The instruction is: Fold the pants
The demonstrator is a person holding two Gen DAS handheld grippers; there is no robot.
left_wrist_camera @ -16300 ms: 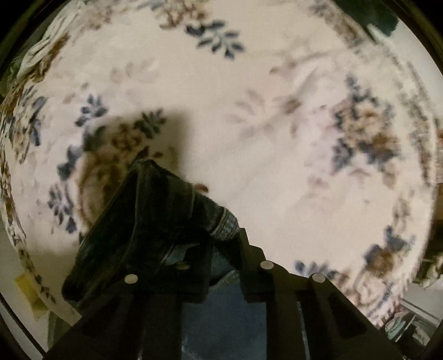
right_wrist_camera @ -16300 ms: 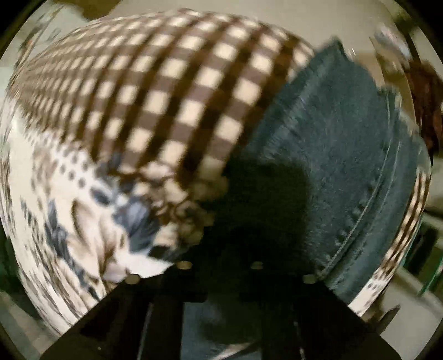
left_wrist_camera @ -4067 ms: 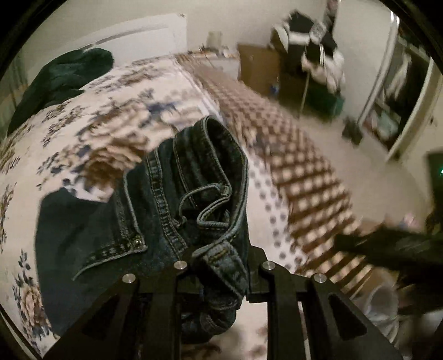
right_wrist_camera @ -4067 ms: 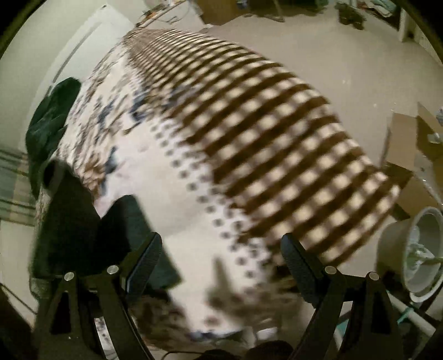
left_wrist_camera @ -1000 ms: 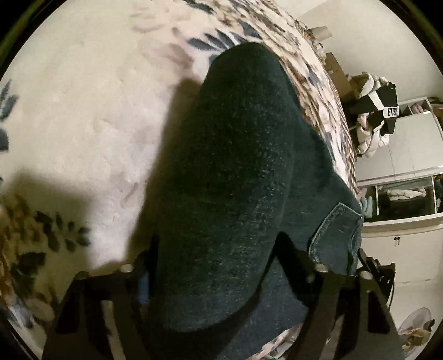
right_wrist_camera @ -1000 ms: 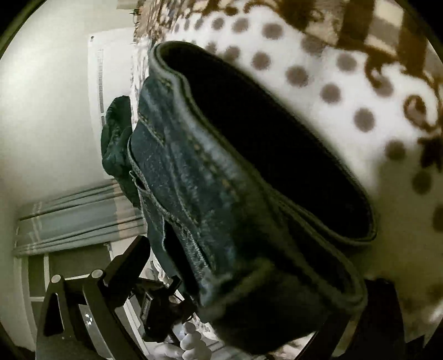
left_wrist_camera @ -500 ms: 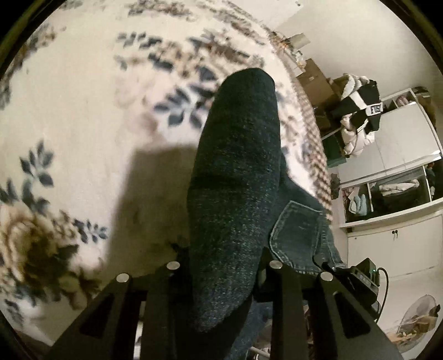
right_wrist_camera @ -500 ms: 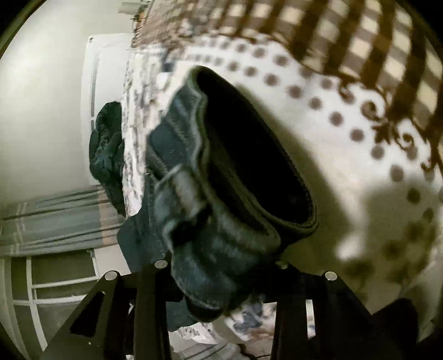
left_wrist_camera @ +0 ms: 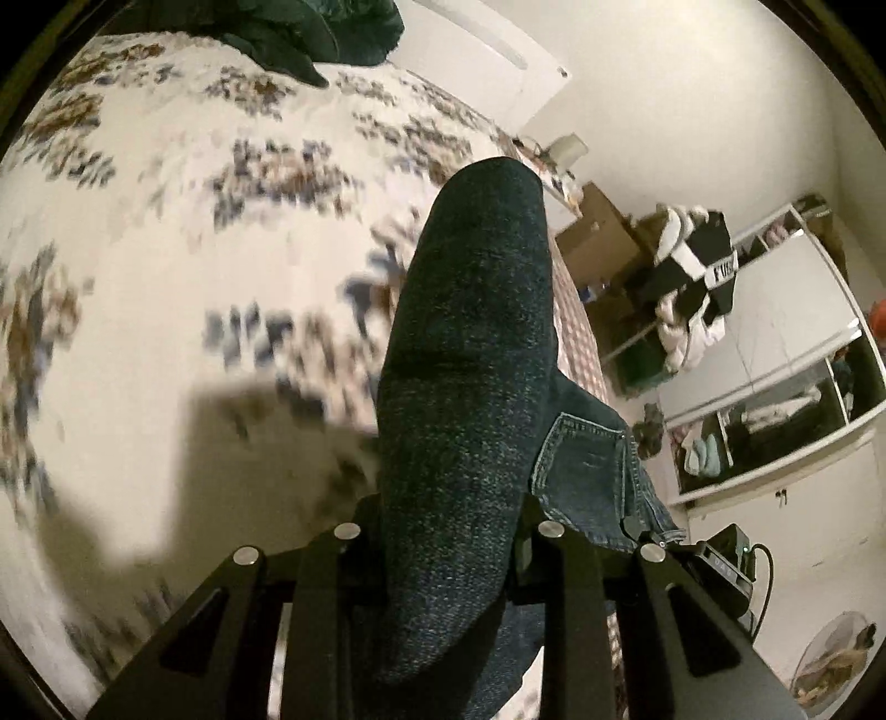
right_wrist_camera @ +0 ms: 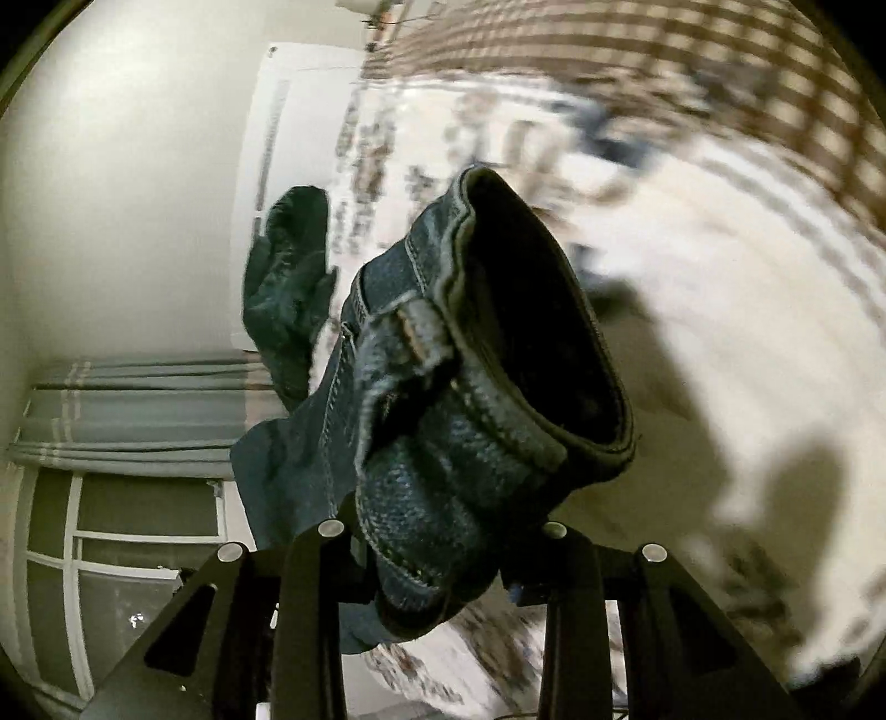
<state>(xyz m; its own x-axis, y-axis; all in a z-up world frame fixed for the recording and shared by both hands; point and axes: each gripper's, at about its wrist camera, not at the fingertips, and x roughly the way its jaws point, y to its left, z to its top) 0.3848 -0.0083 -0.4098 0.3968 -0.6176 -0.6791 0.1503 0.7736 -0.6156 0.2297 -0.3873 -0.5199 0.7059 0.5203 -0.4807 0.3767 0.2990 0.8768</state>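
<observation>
Dark blue jeans [left_wrist_camera: 470, 387] are lifted above the bed. My left gripper [left_wrist_camera: 448, 531] is shut on a thick fold of the jeans, which rises between the fingers and hides the tips; a back pocket [left_wrist_camera: 587, 471] hangs to its right. In the right wrist view my right gripper [right_wrist_camera: 437, 531] is shut on the waistband end of the jeans [right_wrist_camera: 470, 387], with a belt loop [right_wrist_camera: 421, 332] showing.
The bed carries a white floral blanket [left_wrist_camera: 166, 249] with a brown checked border [right_wrist_camera: 692, 55]. A dark green garment [left_wrist_camera: 310, 33] lies at the bed's far end. A wardrobe [left_wrist_camera: 775, 387], boxes and piled clothes stand to the right; a window with curtains [right_wrist_camera: 127, 410] is at left.
Both grippers closed on the jeans within the last second and have lifted them off the blanket; the bed now lies farther below and more of the room shows.
</observation>
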